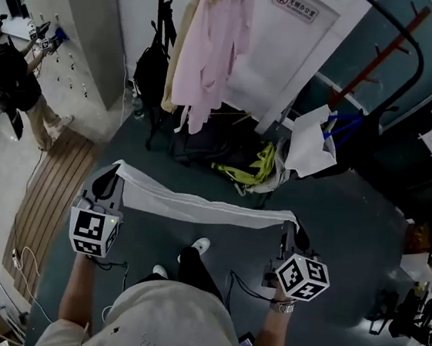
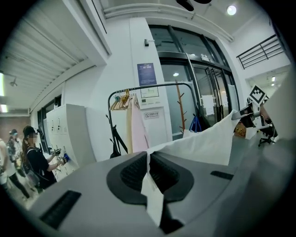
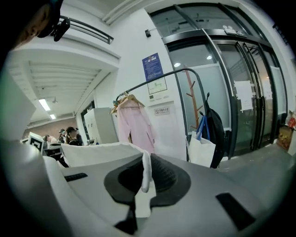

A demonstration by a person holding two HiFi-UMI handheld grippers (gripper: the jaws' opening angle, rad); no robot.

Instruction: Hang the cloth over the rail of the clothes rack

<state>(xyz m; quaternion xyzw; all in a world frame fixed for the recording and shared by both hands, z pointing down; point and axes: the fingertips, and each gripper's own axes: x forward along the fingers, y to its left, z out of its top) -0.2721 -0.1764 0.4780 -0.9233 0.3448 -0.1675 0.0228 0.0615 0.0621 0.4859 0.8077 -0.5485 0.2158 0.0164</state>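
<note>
We hold the cloth (image 1: pixel 204 206) by its two ends, one in each gripper, so that it runs as a flat white band between them and can go over a bar in one piece instead of bunching. The left gripper (image 2: pixel 148 172) is pinched tight on its end: a fold of white fabric sits squeezed between the ribbed pads, with a tail spilling out behind them. The right gripper (image 3: pixel 144 175) is closed the same way on the other end. From each pair of fingers the fabric leads sideways toward the other pair, sagging only slightly, so we judge the pull gentle but enough to hold it spread

The rail (image 3: pixel 157 77) of the clothes rack lies well ahead of both sets of fingertips and above them, with a pink garment (image 1: pixel 206 51) hanging from it; the cloth is well apart from it. Both forearms reach forward from the body at about the same height, well apart, grippers tipped a little downward. We judge the hanging not yet begun: the band needs lifting over a bare stretch of rail
</note>
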